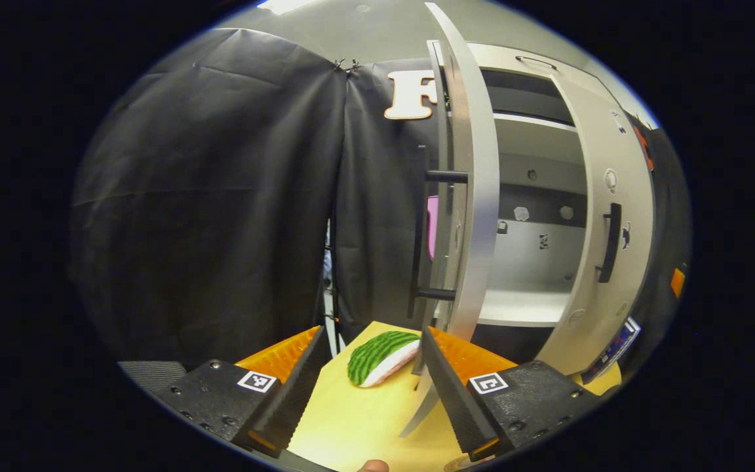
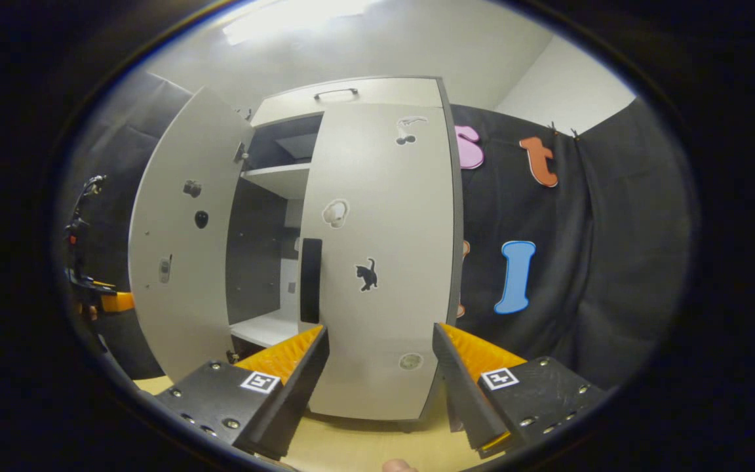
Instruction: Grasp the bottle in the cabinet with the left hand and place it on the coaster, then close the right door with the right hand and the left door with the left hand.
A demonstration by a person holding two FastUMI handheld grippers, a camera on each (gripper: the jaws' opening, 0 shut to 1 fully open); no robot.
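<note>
Both claws gape wide, empty: left gripper (image 1: 367, 387) before the left door (image 1: 476, 196), which stands edge-on and ajar; right gripper (image 2: 377, 380) facing the right door (image 2: 381, 262), nearly closed. Watermelon-patterned piece (image 1: 381, 357) on the table (image 1: 351, 426), possibly the coaster. Bottle location: cannot tell.

No readable text, label or number anywhere.

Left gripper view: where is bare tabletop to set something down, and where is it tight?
Bare wooden tabletop lies between the left gripper's open fingers, in front of the watermelon slice. It is crowded on the far side: the left door's lower edge hangs by the right finger. The cabinet's lower shelf looks bare.
</note>
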